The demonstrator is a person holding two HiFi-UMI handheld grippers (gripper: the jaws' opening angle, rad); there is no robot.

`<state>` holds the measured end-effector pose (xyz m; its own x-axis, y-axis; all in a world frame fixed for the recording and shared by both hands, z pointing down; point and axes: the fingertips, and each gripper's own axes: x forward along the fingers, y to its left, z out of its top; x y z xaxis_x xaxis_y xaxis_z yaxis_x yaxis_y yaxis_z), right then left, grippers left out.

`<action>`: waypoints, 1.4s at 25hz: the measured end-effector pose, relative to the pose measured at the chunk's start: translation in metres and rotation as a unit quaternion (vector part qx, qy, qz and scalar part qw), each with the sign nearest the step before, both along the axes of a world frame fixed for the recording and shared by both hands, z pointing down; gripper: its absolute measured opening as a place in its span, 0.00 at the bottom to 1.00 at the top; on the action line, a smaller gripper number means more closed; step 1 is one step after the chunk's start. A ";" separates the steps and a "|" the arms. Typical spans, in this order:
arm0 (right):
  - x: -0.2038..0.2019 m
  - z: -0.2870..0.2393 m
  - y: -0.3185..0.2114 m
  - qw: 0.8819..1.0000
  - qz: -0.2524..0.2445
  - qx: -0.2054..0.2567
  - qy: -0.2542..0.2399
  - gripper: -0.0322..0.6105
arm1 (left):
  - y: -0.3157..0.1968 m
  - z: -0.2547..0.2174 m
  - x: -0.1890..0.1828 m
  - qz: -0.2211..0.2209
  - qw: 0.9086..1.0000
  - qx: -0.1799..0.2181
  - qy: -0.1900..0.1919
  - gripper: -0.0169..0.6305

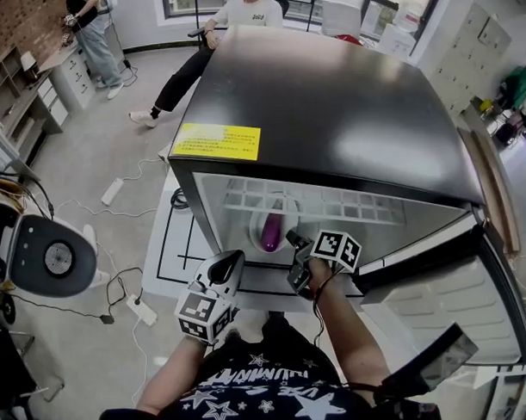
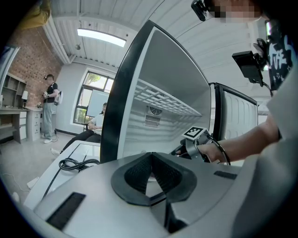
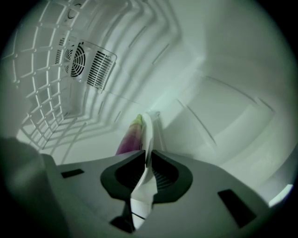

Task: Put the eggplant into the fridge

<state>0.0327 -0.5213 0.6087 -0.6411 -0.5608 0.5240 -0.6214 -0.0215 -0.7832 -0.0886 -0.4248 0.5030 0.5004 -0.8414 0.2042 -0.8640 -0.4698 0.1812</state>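
Observation:
The purple eggplant (image 1: 271, 233) lies on a white plate (image 1: 257, 224) inside the open black-topped fridge (image 1: 328, 99). My right gripper (image 1: 293, 243) reaches into the fridge and is shut on the plate's near rim. In the right gripper view the plate rim (image 3: 148, 135) runs between the closed jaws of the right gripper (image 3: 148, 163), and the eggplant (image 3: 130, 137) lies just left of it, green tip pointing away. My left gripper (image 1: 230, 264) hangs outside the fridge front, shut and holding nothing. From the left gripper (image 2: 150, 169) the right gripper (image 2: 196, 145) shows in front of the fridge opening.
The fridge door (image 1: 473, 305) stands open at the right. A wire shelf (image 3: 37, 83) and a fan vent (image 3: 88, 62) are inside. One person sits (image 1: 230, 21) behind the fridge and another stands (image 1: 93, 34) at far left. Cables and a power strip (image 1: 112, 191) lie on the floor.

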 end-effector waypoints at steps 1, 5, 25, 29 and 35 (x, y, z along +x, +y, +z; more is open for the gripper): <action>0.000 0.000 0.001 1.000 -0.003 0.000 0.006 0.09 | 0.001 0.000 -0.001 0.000 1.000 -0.001 0.001 0.04; -0.003 0.001 0.003 1.000 -0.009 0.004 0.020 0.12 | 0.005 0.000 -0.002 0.001 1.000 -0.003 0.004 0.04; 0.016 -0.021 0.013 0.995 0.079 0.052 -0.022 0.16 | 0.014 -0.007 -0.013 0.021 1.000 0.000 0.008 0.04; 0.013 -0.035 0.028 0.992 0.085 0.082 -0.032 0.16 | 0.019 -0.007 -0.018 0.036 0.999 0.004 0.007 0.04; 0.010 -0.035 0.067 0.990 0.094 0.104 -0.015 0.16 | 0.033 0.011 -0.016 0.082 0.997 -0.007 0.005 0.04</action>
